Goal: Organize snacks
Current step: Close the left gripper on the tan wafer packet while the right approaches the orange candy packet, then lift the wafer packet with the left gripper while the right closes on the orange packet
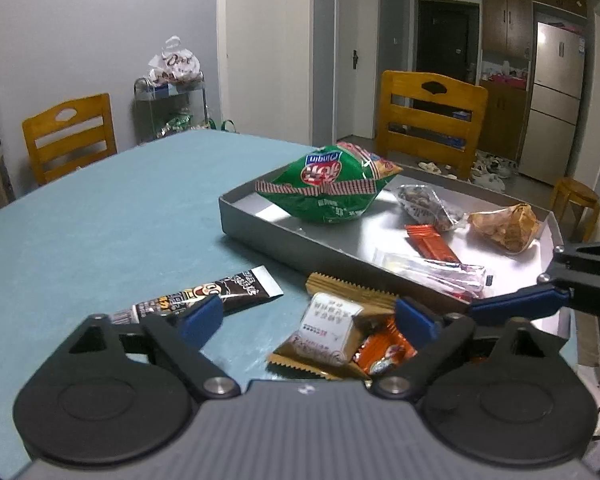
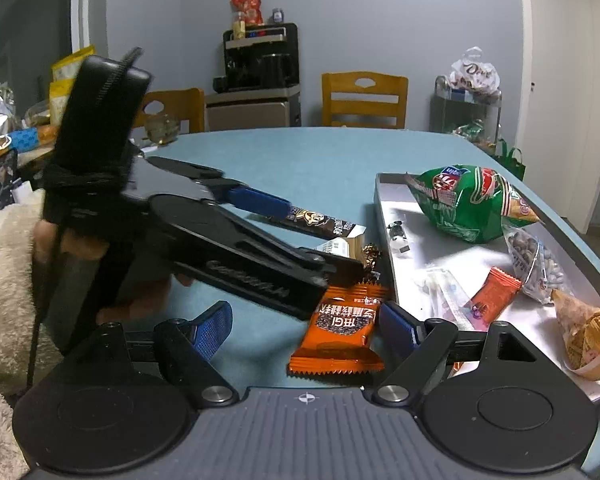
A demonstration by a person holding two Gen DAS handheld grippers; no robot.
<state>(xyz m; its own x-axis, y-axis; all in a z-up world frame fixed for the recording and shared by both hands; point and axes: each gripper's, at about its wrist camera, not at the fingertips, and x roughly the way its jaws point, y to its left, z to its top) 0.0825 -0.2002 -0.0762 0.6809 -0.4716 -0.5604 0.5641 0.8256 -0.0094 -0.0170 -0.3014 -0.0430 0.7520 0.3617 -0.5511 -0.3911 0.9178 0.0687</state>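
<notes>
Both claws wide open, holding nothing. Left gripper straddles tan cookie pack, just beside tray. Only right view shows right gripper around orange packet, also beside tray.

The left wrist view sits low over the blue table, close in, facing the grey tray and a doorway beyond. The right wrist view sits low at the tray's side, facing a grey wall. Both share the tray, the green bag and the orange packet.
</notes>
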